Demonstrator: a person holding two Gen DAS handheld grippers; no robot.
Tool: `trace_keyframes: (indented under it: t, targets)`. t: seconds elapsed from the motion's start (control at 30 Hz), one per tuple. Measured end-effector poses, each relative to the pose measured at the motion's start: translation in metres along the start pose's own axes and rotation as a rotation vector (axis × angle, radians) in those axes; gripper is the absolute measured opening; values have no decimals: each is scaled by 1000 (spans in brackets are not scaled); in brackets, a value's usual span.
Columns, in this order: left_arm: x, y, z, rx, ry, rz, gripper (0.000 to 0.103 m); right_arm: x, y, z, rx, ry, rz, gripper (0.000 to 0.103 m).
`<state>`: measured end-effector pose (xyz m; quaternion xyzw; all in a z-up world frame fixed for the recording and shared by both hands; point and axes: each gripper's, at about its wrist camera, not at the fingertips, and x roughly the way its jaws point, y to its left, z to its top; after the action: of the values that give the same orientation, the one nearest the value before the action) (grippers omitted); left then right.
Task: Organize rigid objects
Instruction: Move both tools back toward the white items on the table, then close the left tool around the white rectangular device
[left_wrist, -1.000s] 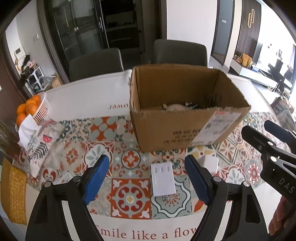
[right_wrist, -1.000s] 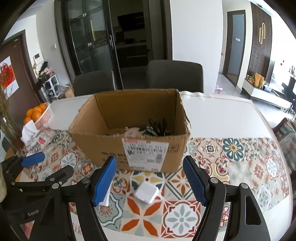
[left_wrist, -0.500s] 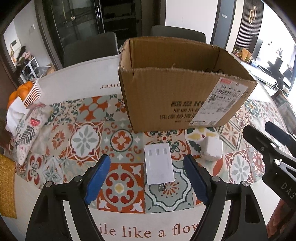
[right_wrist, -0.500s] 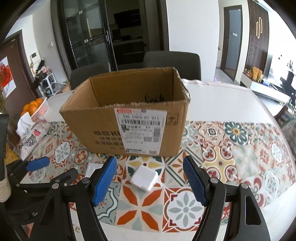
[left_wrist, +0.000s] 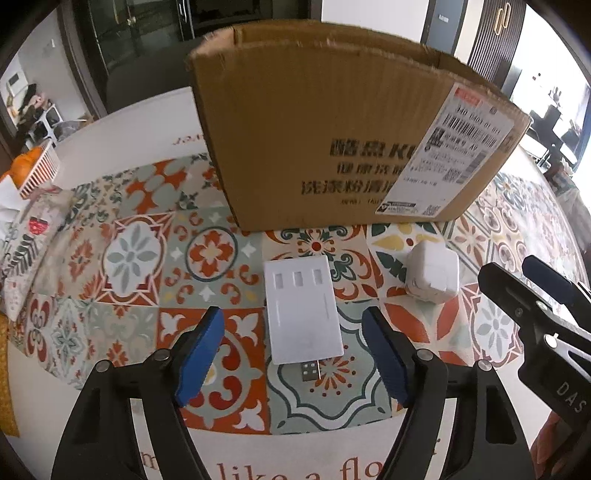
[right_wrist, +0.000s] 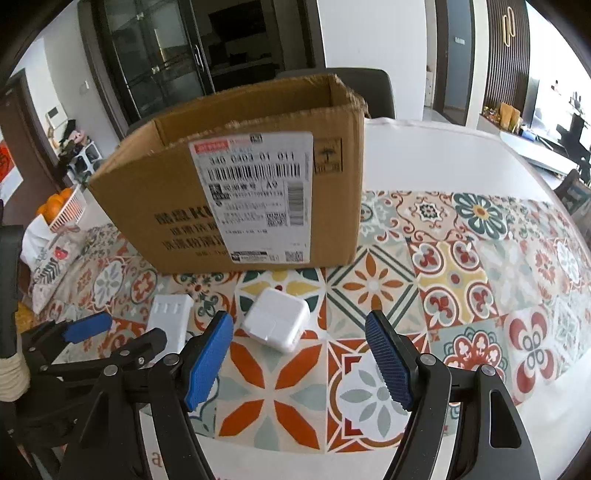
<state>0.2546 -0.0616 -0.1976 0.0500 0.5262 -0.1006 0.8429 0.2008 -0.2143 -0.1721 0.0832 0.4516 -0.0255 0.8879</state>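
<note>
Left tongs (left_wrist: 293, 354): jaws wide apart, nothing gripped, blue pads either side of the near end of 1 flat white USB hub (left_wrist: 301, 308). The hub lies flat on the worktop (left_wrist: 110, 133), USB plug pointing back toward the tongs, 3 slots on the far end. Tongs low over the patterned cloth (left_wrist: 133, 258), aimed fwd at the box.

Right tongs (right_wrist: 299, 360): jaws also wide apart, empty. 1 white cube charger (right_wrist: 275, 323) sits just ahead of the gap, nearer the left pad, not touched. Pose: low, roughly level, pointing at the box label.

Each tool shows in the other's cam: right one at the right edge of left cam, left one at the lower left of right cam, so the 2 are side by side, close.

Count: 2 tongs, 2 white items (hub + charger), near each other but apart, both in front of 1 open cardboard box (left_wrist: 332, 140). Box upright on cloth, 1 shipping label (right_wrist: 255, 195) on its near face; inside not visible.

Further out: 1 white basket of oranges (right_wrist: 61, 210) at far left, 1 printed pouch (left_wrist: 26, 251) beside it.
</note>
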Motion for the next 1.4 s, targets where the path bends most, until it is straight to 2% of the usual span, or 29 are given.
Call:
trace_keyframes:
  t: [0.2, 0.5, 0.6, 0.7, 0.87, 1.1, 1.2, 1.4]
  targets:
    - [17, -3, 0, -2, 27, -4, 66, 14, -3, -3, 21, 33, 2, 74]
    - [36, -8, 1, -8, 52, -1, 59, 28, -8, -8, 40, 65, 1, 74]
    - [40, -8, 0, -13, 61, -6, 54, 30, -9, -10, 48, 70, 11, 74]
    - [41, -6, 0, -16, 49, 3, 51, 33, -8, -10, 45, 71, 16, 74]
    - [44, -5, 1, -16, 41, 4, 49, 37, -7, -10, 51, 75, 27, 74]
    - [45, 8, 1, -11, 17, -31, 48, 47, -4, -10, 55, 91, 40, 74]
    - [42, 17, 1, -10, -15, -56, 48, 53, 0, -10, 51, 97, 46, 74]
    - [47, 43, 2, -25, -31, -66, 48, 66, 8, -9, 52, 107, 59, 75]
